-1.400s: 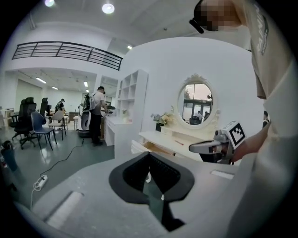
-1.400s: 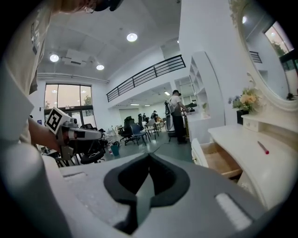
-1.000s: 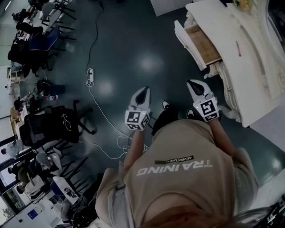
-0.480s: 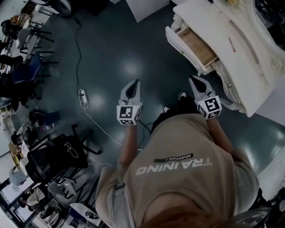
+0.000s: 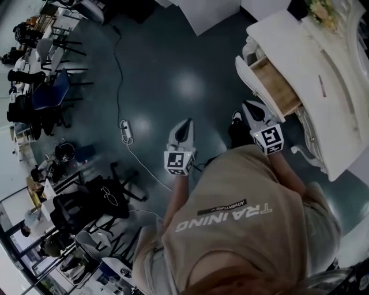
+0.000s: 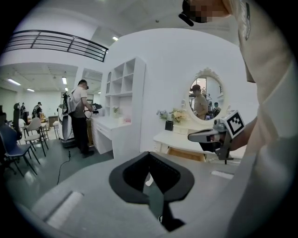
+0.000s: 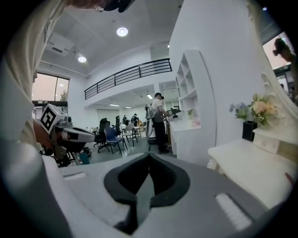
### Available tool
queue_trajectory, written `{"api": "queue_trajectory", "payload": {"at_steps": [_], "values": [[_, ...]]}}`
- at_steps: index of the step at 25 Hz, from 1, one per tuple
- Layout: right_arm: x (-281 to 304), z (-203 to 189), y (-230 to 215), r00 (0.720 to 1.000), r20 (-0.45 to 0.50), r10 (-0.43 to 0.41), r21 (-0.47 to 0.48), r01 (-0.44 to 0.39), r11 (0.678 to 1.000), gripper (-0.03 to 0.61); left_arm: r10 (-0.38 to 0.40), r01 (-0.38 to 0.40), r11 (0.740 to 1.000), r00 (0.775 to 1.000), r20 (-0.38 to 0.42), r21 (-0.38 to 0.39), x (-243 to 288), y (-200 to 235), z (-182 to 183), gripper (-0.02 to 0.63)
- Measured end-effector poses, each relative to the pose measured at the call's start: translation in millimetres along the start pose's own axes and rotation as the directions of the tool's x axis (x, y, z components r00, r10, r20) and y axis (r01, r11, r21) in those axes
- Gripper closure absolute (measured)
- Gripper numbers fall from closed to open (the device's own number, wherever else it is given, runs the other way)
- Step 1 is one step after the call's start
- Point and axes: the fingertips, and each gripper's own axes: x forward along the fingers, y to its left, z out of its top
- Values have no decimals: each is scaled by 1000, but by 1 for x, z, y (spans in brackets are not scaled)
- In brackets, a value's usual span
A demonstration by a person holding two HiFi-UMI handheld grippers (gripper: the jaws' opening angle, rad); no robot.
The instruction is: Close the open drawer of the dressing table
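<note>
The white dressing table [image 5: 323,115] stands at the upper right of the head view. Its drawer [image 5: 279,87] is pulled out, showing a bare wooden inside. My right gripper [image 5: 252,107] is shut and empty, its tip just short of the drawer's near corner, apart from it. My left gripper [image 5: 184,125] hangs over the dark floor further left, also shut and empty. The left gripper view shows the table [image 6: 179,138], the wooden drawer [image 6: 186,154] and the right gripper [image 6: 215,135] beyond the left gripper [image 6: 149,156]. In the right gripper view, the right gripper [image 7: 149,157] has the tabletop [image 7: 251,169] at its right.
A power strip [image 5: 125,131] with a long cable lies on the floor at the left. Office chairs [image 5: 92,195] crowd the left edge. A white panel [image 5: 214,14] stands at the top. A person [image 6: 79,116] works at a white shelf unit [image 6: 122,107] further off. Flowers [image 7: 260,109] stand on the table.
The person has stepped closer to the dressing table, so the open drawer now lies nearer the right gripper's tip. Both grippers stay shut and empty; the drawer is still out.
</note>
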Motion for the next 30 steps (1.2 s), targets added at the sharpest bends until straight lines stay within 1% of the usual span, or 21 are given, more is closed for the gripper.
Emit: {"api": "queue_trajectory", "payload": {"at_steps": [2, 5, 8, 10, 11, 13, 15, 17, 19, 21, 23, 25, 26, 27, 30], "values": [[24, 8, -13, 1000, 1, 27, 13, -27, 1000, 574, -21, 21, 1000, 1000, -20, 19, 24, 2, 8, 607], [49, 24, -31, 999, -5, 39, 39, -39, 998, 574, -75, 75, 996, 997, -9, 38, 68, 6, 30, 607], [52, 43, -43, 999, 11, 40, 13, -40, 999, 574, -167, 166, 984, 986, 12, 57, 109, 1, 58, 607], [45, 46, -55, 1000, 18, 16, -15, -16, 1000, 574, -240, 238, 967, 971, 11, 88, 135, -10, 67, 607], [40, 44, -66, 1000, 13, -17, -23, 17, 1000, 574, -281, 279, 956, 960, 7, 96, 149, -17, 70, 607], [32, 34, -97, 992, -15, -127, -23, 126, 992, 574, -368, 367, 925, 930, -7, 94, 179, -32, 76, 607], [20, 26, -124, 970, -39, -240, 9, 240, 971, 574, -448, 448, 888, 894, -25, 102, 201, -45, 80, 607], [6, 24, -137, 944, -44, -326, 47, 328, 943, 574, -516, 516, 846, 856, -43, 134, 214, -53, 82, 607], [-5, 24, -142, 910, -55, -412, 68, 415, 907, 574, -586, 588, 794, 808, -63, 153, 227, -57, 87, 607], [-13, 22, -142, 861, -71, -504, 121, 509, 852, 574, -653, 659, 733, 751, -97, 167, 237, -57, 88, 607], [-21, 16, -138, 808, -76, -584, 224, 584, 780, 574, -711, 720, 673, 693, -122, 169, 246, -56, 88, 607], [-30, 7, -137, 752, -103, -651, 314, 646, 696, 574, -756, 767, 626, 641, -133, 141, 259, -60, 94, 607], [-40, 3, -135, 722, -131, -679, 331, 678, 656, 574, -771, 784, 607, 620, -142, 130, 263, -67, 97, 607], [-55, -2, -132, 694, -160, -702, 333, 707, 624, 574, -782, 796, 590, 605, -153, 132, 265, -77, 98, 607], [-107, -7, -129, 622, -209, -755, 326, 772, 546, 574, -801, 818, 550, 574, -172, 170, 268, -119, 104, 607]]}}
